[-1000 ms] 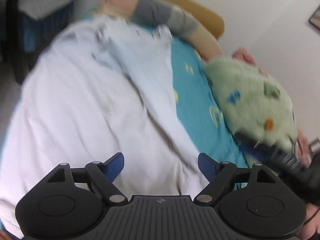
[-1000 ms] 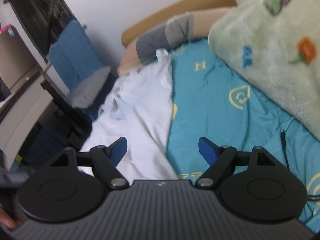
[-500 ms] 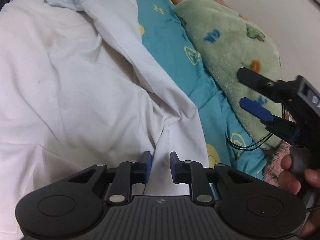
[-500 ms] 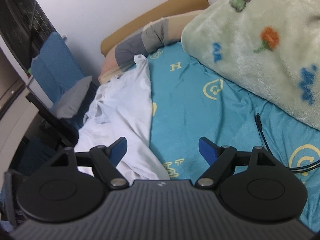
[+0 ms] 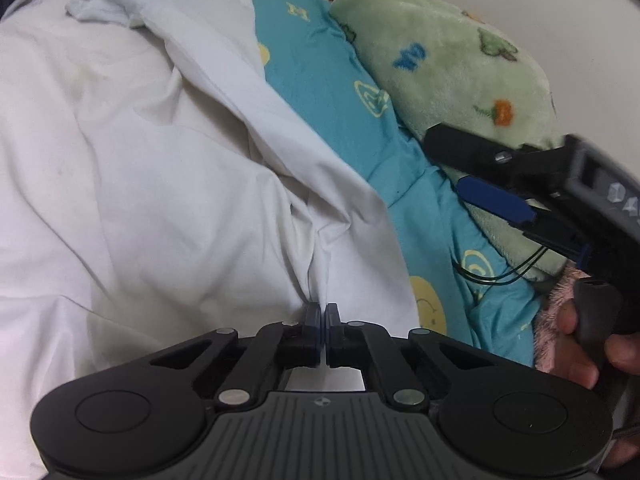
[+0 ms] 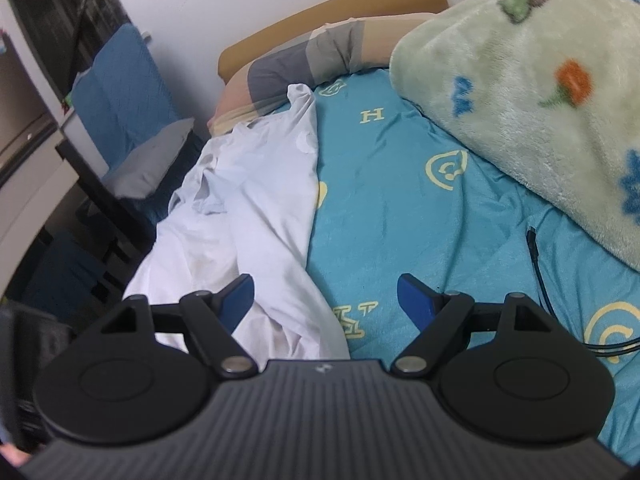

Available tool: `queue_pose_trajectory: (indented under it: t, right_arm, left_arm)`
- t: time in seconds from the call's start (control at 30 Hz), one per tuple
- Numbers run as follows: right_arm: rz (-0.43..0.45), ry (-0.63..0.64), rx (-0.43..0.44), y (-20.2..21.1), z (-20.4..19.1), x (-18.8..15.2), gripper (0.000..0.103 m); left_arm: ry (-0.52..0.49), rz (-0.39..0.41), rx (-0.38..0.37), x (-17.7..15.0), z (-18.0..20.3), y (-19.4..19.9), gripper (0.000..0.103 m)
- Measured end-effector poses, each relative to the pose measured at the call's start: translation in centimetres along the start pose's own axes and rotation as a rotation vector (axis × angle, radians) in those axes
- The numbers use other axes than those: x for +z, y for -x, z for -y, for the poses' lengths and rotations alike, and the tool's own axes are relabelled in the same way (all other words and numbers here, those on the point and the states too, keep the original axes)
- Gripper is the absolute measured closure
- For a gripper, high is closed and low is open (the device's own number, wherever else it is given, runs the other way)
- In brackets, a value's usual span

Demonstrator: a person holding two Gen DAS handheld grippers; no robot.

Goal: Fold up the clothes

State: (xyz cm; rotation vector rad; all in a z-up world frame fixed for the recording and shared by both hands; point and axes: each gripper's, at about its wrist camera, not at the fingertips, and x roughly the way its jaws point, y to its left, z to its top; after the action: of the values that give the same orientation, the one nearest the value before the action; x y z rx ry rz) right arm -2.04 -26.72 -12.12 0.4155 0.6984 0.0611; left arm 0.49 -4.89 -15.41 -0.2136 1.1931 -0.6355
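A white garment (image 5: 140,168) lies crumpled on a teal bedsheet (image 5: 332,92). My left gripper (image 5: 323,314) is shut on a pinched fold at the garment's near right edge. The garment also shows in the right wrist view (image 6: 248,208), stretching away along the bed's left side. My right gripper (image 6: 326,294) is open and empty, hovering above the garment's near edge and the sheet (image 6: 400,208). The right gripper shows in the left wrist view (image 5: 492,196), held in a hand at the right.
A green fleece blanket (image 6: 532,92) is heaped on the bed's right side. A black cable (image 6: 540,264) lies on the sheet. A striped pillow (image 6: 320,56) and a tan headboard (image 6: 332,12) are at the far end. A blue chair (image 6: 120,92) stands left of the bed.
My left gripper has gone from open to shut, pinching the garment's fold. The right gripper has shifted slightly and stays open.
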Motion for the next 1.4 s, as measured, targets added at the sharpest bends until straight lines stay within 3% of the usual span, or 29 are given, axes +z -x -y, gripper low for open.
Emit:
queue_pose_trajectory:
  t: [0.27, 0.43, 0.57, 0.63, 0.67, 0.8, 0.93, 1.07, 1.2, 1.33, 1.4]
  right_arm:
    - [0.016, 0.023, 0.007, 0.4, -0.5, 0.1, 0.022]
    - [-0.001, 0.046, 0.008, -0.3, -1.1, 0.1, 0.022]
    - [-0.014, 0.077, 0.0, -0.5, -1.6, -0.2, 0.022]
    - [-0.011, 0.085, -0.004, -0.4, -1.7, -0.4, 0.022]
    - [-0.01, 0.085, -0.005, -0.3, -1.6, -0.4, 0.022]
    - [0.001, 0.067, 0.0, -0.1, -1.5, -0.3, 0.022]
    - [0.021, 0.052, 0.02, -0.1, -1.4, 0.3, 0.022]
    - [0.004, 0.047, 0.029, -1.8, -1.5, 2.2, 0.022]
    - [-0.018, 0.08, 0.032, -4.7, -2.6, 4.6, 0.022]
    - [-0.052, 0.145, 0.065, -9.1, -5.2, 7.5, 0.022]
    - [-0.065, 0.182, 0.088, -12.0, -7.1, 8.8, 0.022]
  left_arm:
    - [0.178, 0.111, -0.007, -1.5, -0.8, 11.7, 0.101]
    - [0.303, 0.079, 0.188, -3.9, -4.0, 13.3, 0.101]
    - [0.288, 0.055, 0.337, -4.0, -3.8, 12.5, 0.101]
    - [0.252, 0.055, 0.361, -3.6, -3.1, 12.3, 0.098]
    - [0.227, 0.056, 0.361, -3.4, -2.6, 12.2, 0.095]
    - [0.143, 0.11, 0.358, -1.9, -0.2, 12.2, 0.054]
    - [0.103, 0.239, 0.353, 0.7, 1.8, 12.8, 0.03]
    - [0.053, 0.397, 0.412, 4.1, 3.5, 13.6, 0.018]
    - [-0.043, 0.483, 0.442, 6.2, 4.0, 13.1, 0.008]
    - [-0.068, 0.476, 0.405, 5.5, 1.8, 12.4, 0.007]
    - [-0.075, 0.476, 0.42, 4.8, 0.3, 12.0, 0.007]
